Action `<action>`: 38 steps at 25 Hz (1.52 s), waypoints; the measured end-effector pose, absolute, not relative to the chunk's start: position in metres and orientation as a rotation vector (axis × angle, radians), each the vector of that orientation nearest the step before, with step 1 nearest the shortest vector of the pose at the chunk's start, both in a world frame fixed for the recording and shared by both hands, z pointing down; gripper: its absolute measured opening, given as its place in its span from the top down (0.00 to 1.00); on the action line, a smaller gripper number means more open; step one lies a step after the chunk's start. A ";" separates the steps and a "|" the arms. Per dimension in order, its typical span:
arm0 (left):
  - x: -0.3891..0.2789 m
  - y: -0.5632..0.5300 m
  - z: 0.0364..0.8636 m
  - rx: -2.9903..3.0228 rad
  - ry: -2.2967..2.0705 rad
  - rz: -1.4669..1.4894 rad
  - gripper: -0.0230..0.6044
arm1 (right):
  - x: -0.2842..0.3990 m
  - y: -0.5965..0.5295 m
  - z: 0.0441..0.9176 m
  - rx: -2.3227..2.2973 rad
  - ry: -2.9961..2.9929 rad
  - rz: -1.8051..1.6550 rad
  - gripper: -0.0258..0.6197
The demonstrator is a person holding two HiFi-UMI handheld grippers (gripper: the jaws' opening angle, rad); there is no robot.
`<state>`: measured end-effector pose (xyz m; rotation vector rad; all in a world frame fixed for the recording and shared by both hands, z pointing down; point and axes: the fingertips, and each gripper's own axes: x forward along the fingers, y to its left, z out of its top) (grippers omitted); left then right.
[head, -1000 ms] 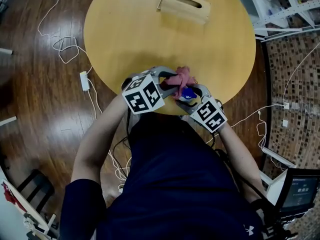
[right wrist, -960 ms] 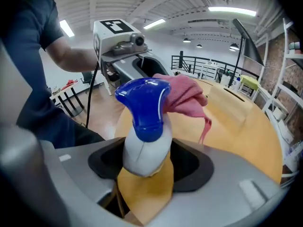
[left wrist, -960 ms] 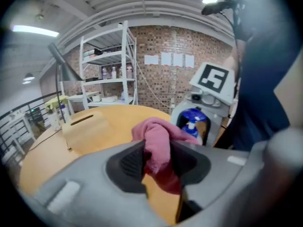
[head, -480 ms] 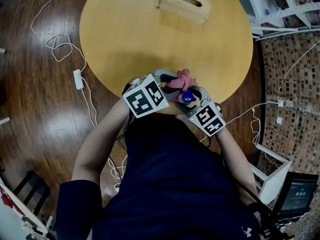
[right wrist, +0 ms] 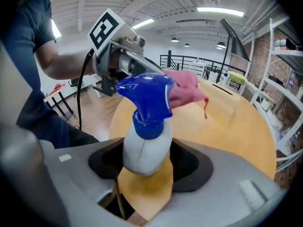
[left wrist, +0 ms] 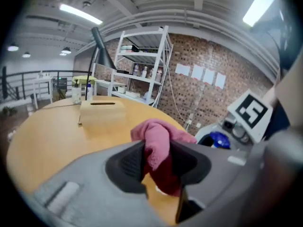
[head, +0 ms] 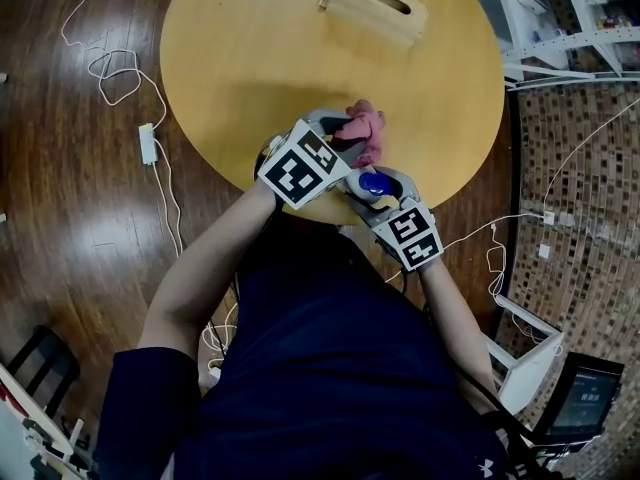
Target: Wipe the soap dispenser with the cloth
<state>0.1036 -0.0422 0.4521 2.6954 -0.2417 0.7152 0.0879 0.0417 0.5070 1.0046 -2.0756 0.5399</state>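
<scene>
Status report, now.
Left gripper shut on pink cloth. Right gripper shut on soap dispenser. Cloth at its blue pump head. Wooden box far off, no obstruction.

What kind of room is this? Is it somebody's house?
Probably a workshop or lab, not a house: a brick wall, white metal shelves, and loose cables trailing over the wood floor beside the round table.

Your round wooden table (head: 250, 58) carries a pale wooden box (head: 378, 6) with a slot in its top, near the far edge. On the dark wood floor (head: 70, 238) to your left lie loose white cables (head: 118, 76) and a white power strip (head: 147, 144). White shelving (left wrist: 142, 60) stands against a brick wall (left wrist: 208, 103) that bears paper sheets (left wrist: 199, 75).
</scene>
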 end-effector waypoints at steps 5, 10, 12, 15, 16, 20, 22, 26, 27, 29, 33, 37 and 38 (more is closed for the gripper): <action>0.084 0.005 0.444 2.638 0.100 0.835 0.74 | 0.088 0.041 0.507 0.985 -2.074 0.543 0.53; 0.107 -0.002 0.459 2.707 0.002 0.839 0.73 | 0.102 0.033 0.511 1.098 -2.046 0.646 0.54; 0.115 -0.015 0.457 2.701 -0.114 0.768 0.73 | 0.109 0.031 0.511 1.154 -2.049 0.729 0.54; 0.107 -0.045 0.468 2.637 -0.353 0.727 0.74 | 0.109 0.032 0.508 1.174 -2.048 0.733 0.54; 0.095 -0.056 0.477 2.593 -0.445 0.735 0.74 | 0.108 0.033 0.509 1.182 -2.045 0.724 0.54; 0.050 -0.063 0.485 2.389 -0.535 0.586 0.74 | 0.105 0.035 0.508 1.273 -2.037 0.748 0.54; 0.050 -0.043 0.478 2.321 -0.433 0.451 0.74 | 0.103 0.035 0.508 1.299 -2.035 0.748 0.54; 0.068 -0.008 0.495 2.230 -0.317 0.323 0.74 | 0.100 0.035 0.510 1.307 -2.026 0.747 0.54; 0.069 -0.006 0.510 2.207 -0.335 0.354 0.74 | 0.102 0.035 0.511 1.313 -2.030 0.765 0.54; 0.067 0.004 0.550 2.201 -0.379 0.558 0.74 | 0.105 0.035 0.511 1.321 -2.039 0.800 0.54; 0.071 0.013 0.584 2.354 -0.396 0.849 0.76 | 0.107 0.036 0.509 1.329 -2.034 0.814 0.54; 0.056 -0.011 0.526 2.248 -0.401 0.537 0.75 | 0.098 0.040 0.510 1.228 -2.049 0.756 0.54; 0.056 -0.014 0.507 2.272 -0.373 0.468 0.75 | 0.096 0.040 0.512 1.182 -2.060 0.732 0.54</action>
